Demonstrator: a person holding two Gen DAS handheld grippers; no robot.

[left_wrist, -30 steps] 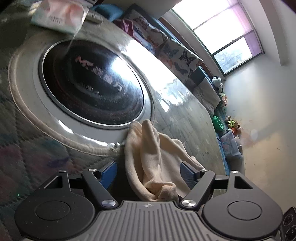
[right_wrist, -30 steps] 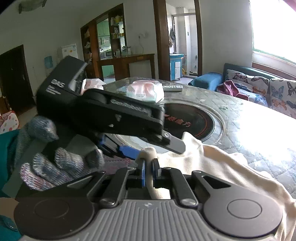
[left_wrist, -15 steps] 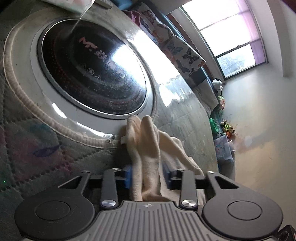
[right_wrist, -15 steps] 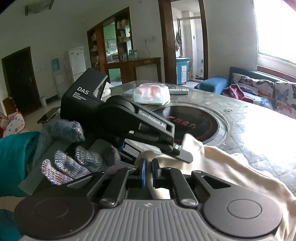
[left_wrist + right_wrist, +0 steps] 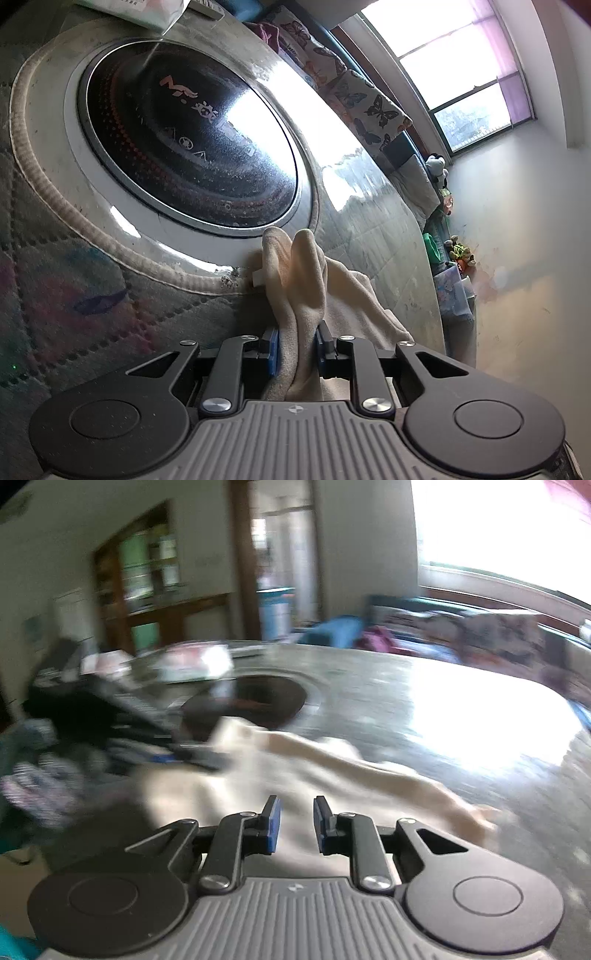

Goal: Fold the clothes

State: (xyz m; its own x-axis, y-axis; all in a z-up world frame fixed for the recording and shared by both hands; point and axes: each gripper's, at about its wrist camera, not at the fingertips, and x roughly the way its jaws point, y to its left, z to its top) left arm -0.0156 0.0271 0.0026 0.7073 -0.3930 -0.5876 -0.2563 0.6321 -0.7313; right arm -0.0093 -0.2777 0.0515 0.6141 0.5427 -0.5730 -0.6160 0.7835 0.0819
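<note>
While left gripper (image 5: 295, 349) pinches bunched cream garment (image 5: 299, 280) on surface near cooktop (image 5: 192, 136), right gripper (image 5: 296, 825) fingers spread, empty, view blurry. Prob regrasp step; next: right needs free edge.

The left wrist view sits low and close, tilted, facing the round black glass cooktop (image 5: 192, 147) upper left. The blurred right wrist view looks across it (image 5: 243, 705), centre-left.

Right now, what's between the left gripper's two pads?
A bunched fold of the cream garment fills the gap in the left gripper, both pads pressed against it. The left wrist view shows this.
</note>
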